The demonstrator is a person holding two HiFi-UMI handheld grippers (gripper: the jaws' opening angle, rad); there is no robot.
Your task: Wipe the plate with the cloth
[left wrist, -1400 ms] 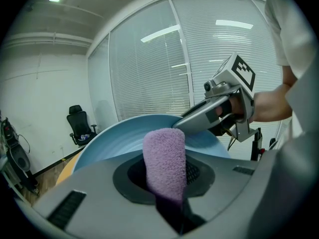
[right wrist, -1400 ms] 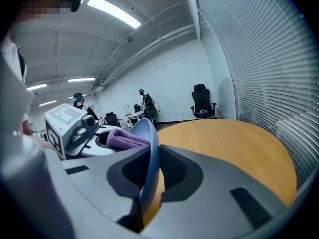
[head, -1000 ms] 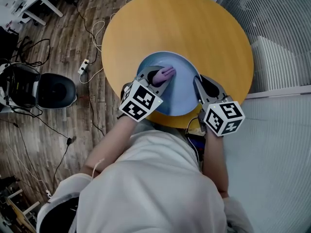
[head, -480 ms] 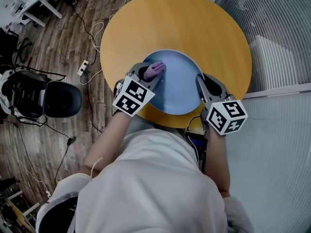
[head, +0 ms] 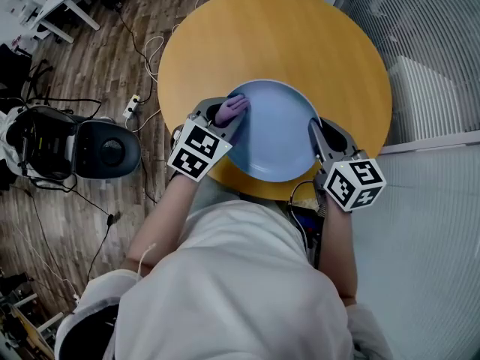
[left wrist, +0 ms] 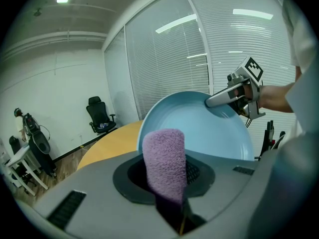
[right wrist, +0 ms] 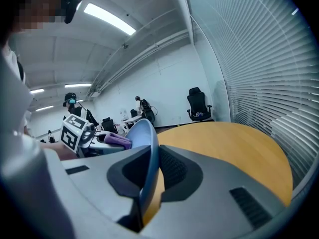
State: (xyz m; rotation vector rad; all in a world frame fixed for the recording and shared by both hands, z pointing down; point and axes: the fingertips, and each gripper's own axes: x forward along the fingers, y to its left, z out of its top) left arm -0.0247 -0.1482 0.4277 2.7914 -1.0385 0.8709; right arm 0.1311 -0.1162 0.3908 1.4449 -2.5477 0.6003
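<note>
Two grips noted: the left gripper is clamped on the purple cloth, which touches the left rim of the blue plate; the right gripper pinches its right rim, over the round table.

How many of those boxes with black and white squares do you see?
2. One cube rides the left gripper at the plate's left side; the other cube rides the right gripper at its right rim. None seems hidden.
</note>
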